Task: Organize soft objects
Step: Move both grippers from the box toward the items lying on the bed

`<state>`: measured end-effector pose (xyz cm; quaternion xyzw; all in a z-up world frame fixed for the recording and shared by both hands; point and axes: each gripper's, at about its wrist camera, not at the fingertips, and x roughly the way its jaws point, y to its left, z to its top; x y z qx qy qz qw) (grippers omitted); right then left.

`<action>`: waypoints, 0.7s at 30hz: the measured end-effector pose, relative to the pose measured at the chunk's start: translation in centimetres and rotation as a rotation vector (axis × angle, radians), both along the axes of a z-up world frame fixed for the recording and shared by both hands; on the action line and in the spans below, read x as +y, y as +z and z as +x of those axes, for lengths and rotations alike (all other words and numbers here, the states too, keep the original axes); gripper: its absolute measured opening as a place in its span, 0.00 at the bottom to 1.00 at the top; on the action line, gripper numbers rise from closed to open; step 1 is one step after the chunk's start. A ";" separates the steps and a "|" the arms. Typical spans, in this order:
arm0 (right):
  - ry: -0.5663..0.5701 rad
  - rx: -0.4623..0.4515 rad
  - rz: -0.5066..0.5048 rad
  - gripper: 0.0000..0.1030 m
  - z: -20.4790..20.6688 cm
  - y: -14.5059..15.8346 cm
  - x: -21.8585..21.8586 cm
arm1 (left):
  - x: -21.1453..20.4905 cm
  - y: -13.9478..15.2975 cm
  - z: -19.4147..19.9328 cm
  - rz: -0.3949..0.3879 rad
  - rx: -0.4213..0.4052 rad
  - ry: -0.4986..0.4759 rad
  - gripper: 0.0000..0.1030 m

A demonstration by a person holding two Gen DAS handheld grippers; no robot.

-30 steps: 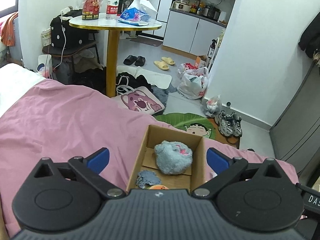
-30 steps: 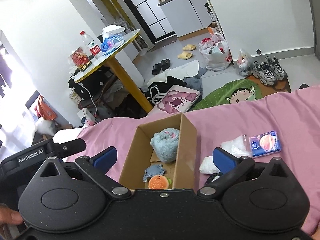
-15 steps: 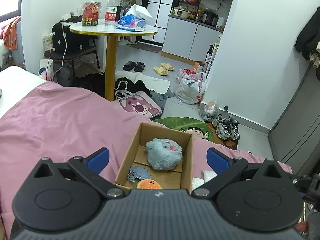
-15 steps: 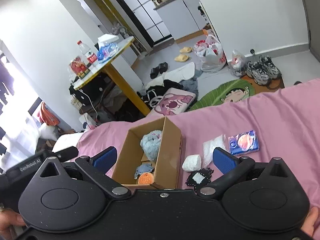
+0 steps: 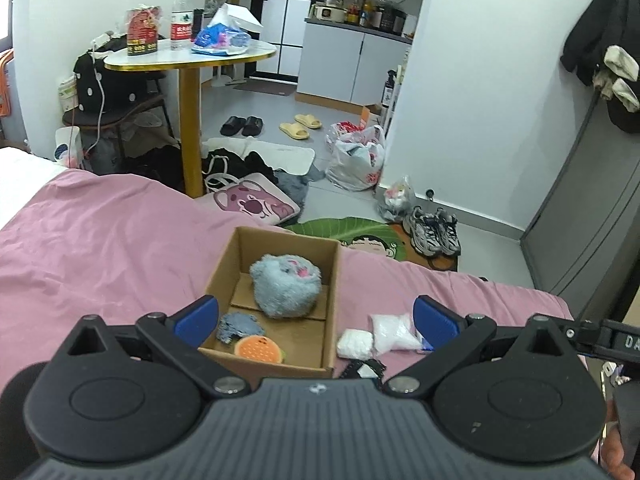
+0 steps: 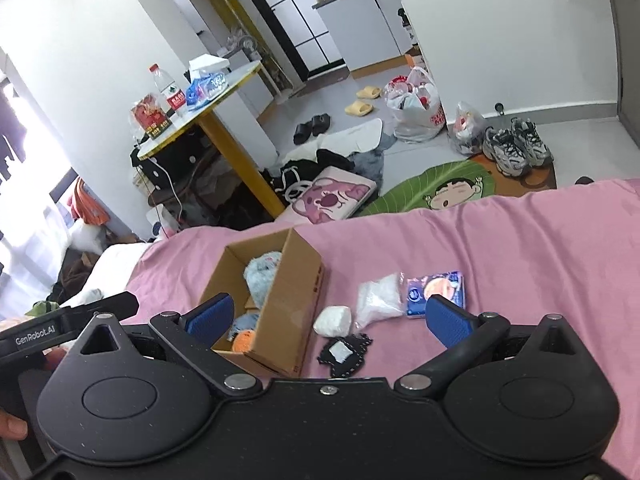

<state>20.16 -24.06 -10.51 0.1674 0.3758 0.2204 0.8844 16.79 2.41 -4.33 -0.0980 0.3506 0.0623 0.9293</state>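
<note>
Both tools are released and empty: the left gripper (image 5: 316, 318) and the right gripper (image 6: 328, 316) each hang with blue pads spread wide above the pink bedsheet (image 6: 500, 248)

Just ahead of the right gripper, between its pads, lie the loose pieces: a black lace-edged patch (image 6: 345, 354) nearest, a small white wad (image 6: 333, 320) just beyond it, a clear bag of white fluff (image 6: 378, 300) beside that, and a blue printed packet (image 6: 436, 294) toward the right pad. All look light and limp; they should squash under the pads, so a pinch across the middle of the wad seems safest. The film bag and packet may slip, and the flat patch needs pinching up off the sheet

Ahead and left stands the open cardboard box (image 5: 330, 280), already holding a grey-blue furry plush (image 5: 285, 285), a grey scrap (image 5: 236, 326) and an orange round piece (image 5: 258, 350). Its near-right floor is bare. The box walls are the only stiff edges to clear; the sheet to the right lies open, though it falls off at the bed's far edge
</note>
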 end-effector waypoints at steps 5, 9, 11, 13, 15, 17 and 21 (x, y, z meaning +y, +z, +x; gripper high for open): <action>-0.022 0.013 0.019 1.00 1.1 -0.7 -1.1 | -2.2 -1.0 0.2 -0.013 0.032 -0.045 1.00; -0.027 0.037 0.020 1.00 2.0 -1.4 -1.6 | -3.4 -1.8 0.6 -0.016 0.052 -0.051 1.00; -0.021 0.049 0.012 1.00 2.3 -1.6 -1.6 | -3.8 -2.0 0.7 -0.006 0.056 -0.040 1.00; -0.022 0.057 0.000 1.00 2.7 -1.5 -1.6 | -4.3 -2.1 1.0 0.008 0.062 -0.020 1.00; -0.027 0.058 -0.007 1.00 3.1 -1.3 -1.8 | -4.6 -2.3 1.4 -0.011 0.074 -0.017 1.00; -0.031 0.059 -0.014 1.00 3.6 -1.2 -1.9 | -5.0 -2.6 1.7 -0.025 0.083 0.000 1.00; -0.022 0.053 0.020 1.00 4.4 -2.0 -2.5 | -6.1 -3.3 2.5 -0.056 0.088 -0.029 1.00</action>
